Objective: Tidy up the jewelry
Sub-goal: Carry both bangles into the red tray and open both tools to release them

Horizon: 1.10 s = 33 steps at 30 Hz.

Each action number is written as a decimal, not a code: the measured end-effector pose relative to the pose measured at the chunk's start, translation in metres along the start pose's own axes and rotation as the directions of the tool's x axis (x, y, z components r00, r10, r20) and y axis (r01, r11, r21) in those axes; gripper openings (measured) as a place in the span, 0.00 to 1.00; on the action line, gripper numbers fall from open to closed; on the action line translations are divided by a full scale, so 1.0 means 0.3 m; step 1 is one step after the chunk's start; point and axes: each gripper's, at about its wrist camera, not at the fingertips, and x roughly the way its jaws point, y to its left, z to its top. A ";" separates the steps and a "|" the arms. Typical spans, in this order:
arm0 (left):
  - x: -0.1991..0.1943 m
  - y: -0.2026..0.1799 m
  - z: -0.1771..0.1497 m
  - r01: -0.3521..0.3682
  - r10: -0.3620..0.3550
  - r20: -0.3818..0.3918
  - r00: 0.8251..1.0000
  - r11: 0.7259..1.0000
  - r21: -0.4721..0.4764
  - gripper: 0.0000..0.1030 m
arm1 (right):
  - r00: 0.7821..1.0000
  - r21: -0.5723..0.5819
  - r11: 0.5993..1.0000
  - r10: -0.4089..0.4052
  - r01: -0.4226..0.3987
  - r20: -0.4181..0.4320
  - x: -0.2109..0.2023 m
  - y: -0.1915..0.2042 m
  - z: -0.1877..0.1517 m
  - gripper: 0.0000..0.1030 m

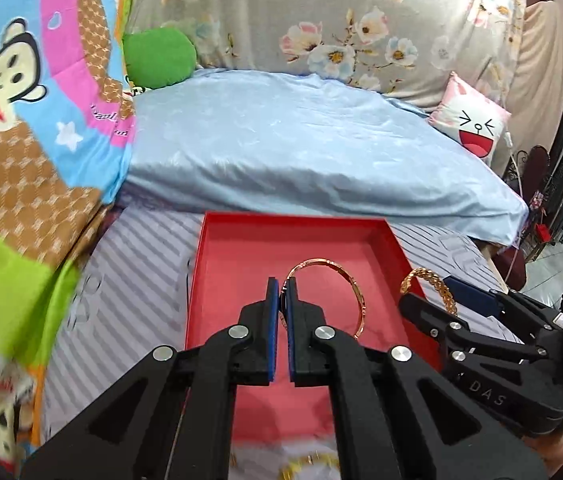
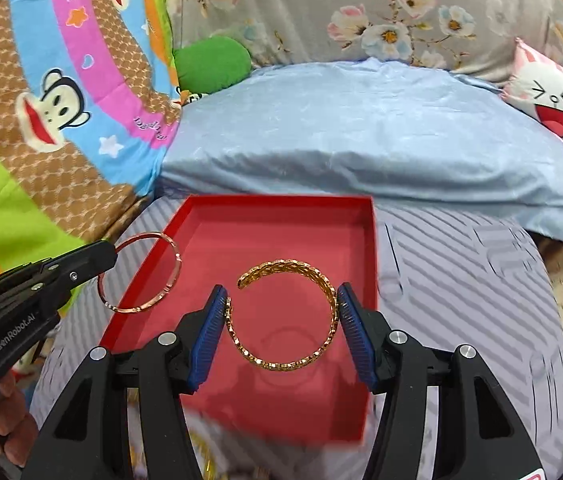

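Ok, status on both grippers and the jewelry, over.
Left gripper shut on thin bangle. Right gripper shut on braided gold cuff. Both above red box. Nothing in the way.

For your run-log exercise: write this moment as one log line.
left claw: shut on bangle | right claw: shut on cuff | both over red box

Bed: a grey striped sheet is spread over it.
Quilt: a pale blue quilt is heaped across the middle of the bed.
Back: a grey floral cloth is seen behind the quilt.
Left: a bright cartoon monkey blanket is draped beside a green cushion.
Right: a pink cushion with a laughing face is propped near tiled floor.
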 end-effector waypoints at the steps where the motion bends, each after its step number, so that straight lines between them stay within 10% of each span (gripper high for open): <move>1: 0.039 0.006 0.021 -0.010 0.010 -0.006 1.000 1.000 0.005 0.03 | 1.000 0.002 1.000 -0.003 0.003 -0.014 0.042 -0.006 0.028 0.53; 24: 0.412 0.086 0.086 -0.109 0.106 -0.164 0.981 0.994 -0.010 0.06 | 0.968 -0.016 0.999 -0.036 0.033 -0.249 0.432 -0.063 0.131 0.54; 33: 0.403 0.092 0.061 -0.136 0.134 -0.157 0.978 0.991 -0.006 0.29 | 0.981 -0.020 0.999 -0.033 0.030 -0.189 0.395 -0.059 0.133 0.61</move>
